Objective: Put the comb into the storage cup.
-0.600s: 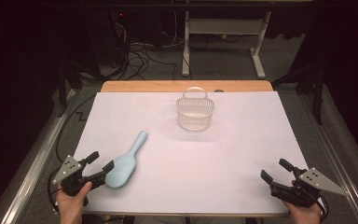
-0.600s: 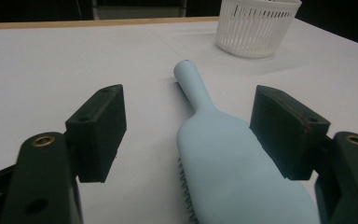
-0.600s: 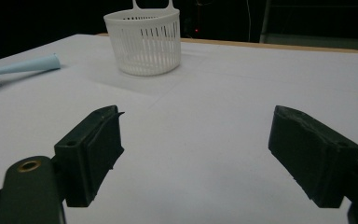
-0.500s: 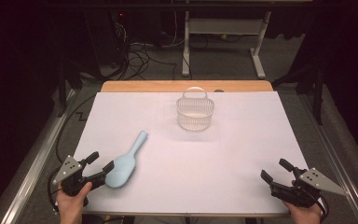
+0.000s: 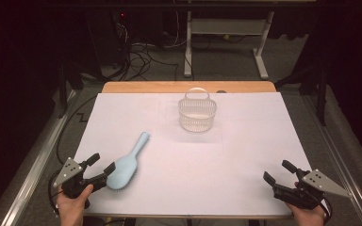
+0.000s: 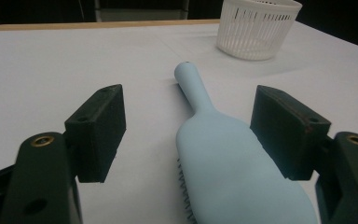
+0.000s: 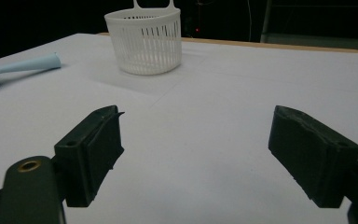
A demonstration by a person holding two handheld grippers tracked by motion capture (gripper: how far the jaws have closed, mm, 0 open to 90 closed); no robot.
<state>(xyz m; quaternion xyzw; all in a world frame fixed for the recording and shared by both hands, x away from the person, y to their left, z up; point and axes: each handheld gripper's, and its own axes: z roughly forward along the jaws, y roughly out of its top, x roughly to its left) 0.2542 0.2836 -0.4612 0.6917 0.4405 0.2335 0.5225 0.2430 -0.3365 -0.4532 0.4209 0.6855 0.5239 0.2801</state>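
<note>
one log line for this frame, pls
left gripper: open, straddling hairbrush head | right gripper: open, idle | basket: upright, far centre

No readable text, label or number anywhere (surfaces are all plain).

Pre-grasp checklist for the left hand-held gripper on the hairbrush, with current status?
1. Left hand-held gripper open: ok, jaws stand wide apart.
2. Hairbrush between the jaws: ok, its head lies between them, bristles down on the white table cover.
3. Brush centred in the gap: not ok, in the left gripper view the head sits close to the right-hand pad, well clear of the other.
4. Pads touching the brush: cannot tell at the right-hand pad.
5. Basket upright and apart from the brush: ok.
6. Right hand-held gripper out of the way: ok, open at the near right corner, nothing between its jaws.
</note>
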